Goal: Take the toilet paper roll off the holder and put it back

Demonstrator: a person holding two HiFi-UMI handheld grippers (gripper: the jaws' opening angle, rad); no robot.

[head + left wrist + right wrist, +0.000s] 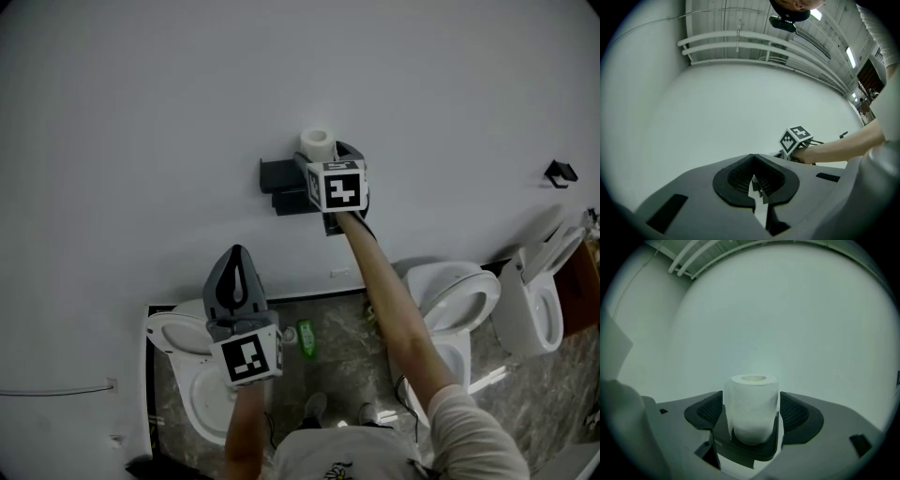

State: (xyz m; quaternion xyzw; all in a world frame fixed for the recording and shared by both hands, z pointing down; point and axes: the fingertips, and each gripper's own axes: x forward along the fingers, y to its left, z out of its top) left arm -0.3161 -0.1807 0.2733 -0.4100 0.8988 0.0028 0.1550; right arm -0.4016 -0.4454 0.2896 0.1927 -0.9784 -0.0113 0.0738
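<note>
Our right gripper (751, 399) is released, jaws spread wide to either side of the toilet paper roll (751, 416), and the pads stand just off its sides, not squeezing. The roll stands upright right between them, core hole facing up, a loose flap of paper hanging down its left side. It sits in the black holder (749, 450), whose curved cradle wraps its lower half; the holder is fixed to the pale wall (169, 112). Over on our other side, the left gripper (753, 157) is clenched, tips meeting with nothing between them, held well apart from the roll and low by the left toilet (183, 370). Two more toilets (459, 300) stand along the wall with lids up, and a green object (306, 337) lies on the marbled floor (342, 361) between them.
</note>
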